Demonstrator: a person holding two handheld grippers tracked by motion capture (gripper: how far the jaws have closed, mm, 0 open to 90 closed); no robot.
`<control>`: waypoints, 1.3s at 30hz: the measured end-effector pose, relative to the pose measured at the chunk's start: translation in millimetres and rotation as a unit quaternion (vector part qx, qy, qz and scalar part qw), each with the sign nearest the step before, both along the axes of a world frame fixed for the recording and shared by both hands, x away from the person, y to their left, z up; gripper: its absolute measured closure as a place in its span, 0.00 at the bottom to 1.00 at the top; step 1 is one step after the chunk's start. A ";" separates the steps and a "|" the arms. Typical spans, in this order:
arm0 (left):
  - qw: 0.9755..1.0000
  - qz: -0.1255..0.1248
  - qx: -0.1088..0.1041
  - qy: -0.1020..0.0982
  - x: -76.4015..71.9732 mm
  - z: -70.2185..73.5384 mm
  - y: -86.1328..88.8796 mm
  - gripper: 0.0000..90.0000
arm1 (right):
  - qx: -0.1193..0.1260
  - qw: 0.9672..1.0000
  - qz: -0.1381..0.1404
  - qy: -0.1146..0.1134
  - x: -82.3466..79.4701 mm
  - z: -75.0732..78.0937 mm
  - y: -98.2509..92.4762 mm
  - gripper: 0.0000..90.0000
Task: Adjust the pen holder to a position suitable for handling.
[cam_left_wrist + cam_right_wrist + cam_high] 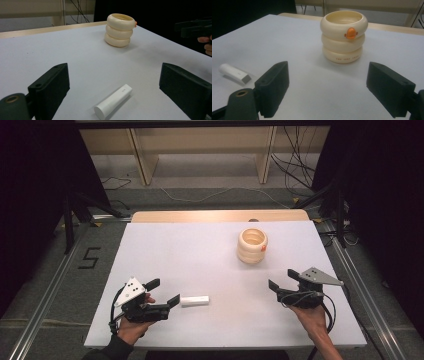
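Left gripper (164, 292): I hold its jaws spread wide, gripping nothing, at the table's near-left corner.
White tube (194, 300): lies flat just beyond those jaws, near the front edge.
Right gripper (283, 279): jaws parted and bare, near the right edge.
Cream ringed cup (252, 245): upright toward the far edge; I see nothing inside it.
Table (190, 255): bare white middle between cup and tube.

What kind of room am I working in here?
Probably a lab recording station: a white table between black curtains, loose cables on the floor behind, and a taped "5" beside metal floor rails.
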State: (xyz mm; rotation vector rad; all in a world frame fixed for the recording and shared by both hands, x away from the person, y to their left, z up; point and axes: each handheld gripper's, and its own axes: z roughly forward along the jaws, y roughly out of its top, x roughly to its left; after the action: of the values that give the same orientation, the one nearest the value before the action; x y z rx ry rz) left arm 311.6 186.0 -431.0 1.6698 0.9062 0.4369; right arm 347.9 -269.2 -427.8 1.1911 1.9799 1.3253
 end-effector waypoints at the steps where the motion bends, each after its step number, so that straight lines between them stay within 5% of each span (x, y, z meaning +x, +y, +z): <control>1: 1.000 0.001 0.001 0.000 0.0 -0.2 0.3 0.09 | 0.000 1.000 0.000 0.002 2.7 -0.1 -0.1 0.22; 25: 1.000 0.004 -0.002 -0.001 0.4 -0.3 1.0 0.09 | 0.004 0.998 -0.046 0.043 80.2 -5.4 -18.1 0.30; 33: 1.000 0.006 -0.001 0.000 0.9 -0.6 1.1 0.09 | -0.012 0.996 -0.076 0.052 103.9 -14.9 -20.3 0.51; 39: 1.000 0.006 -0.003 -0.001 1.0 -0.4 1.9 0.09 | -0.019 0.994 -0.089 0.055 120.3 -21.1 -18.7 0.79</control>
State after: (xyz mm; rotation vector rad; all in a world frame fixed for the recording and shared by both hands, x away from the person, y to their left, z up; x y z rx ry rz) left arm 312.7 187.9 -431.3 1.6596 0.9158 0.4435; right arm 468.1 -288.0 -448.9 1.4139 1.9122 1.1514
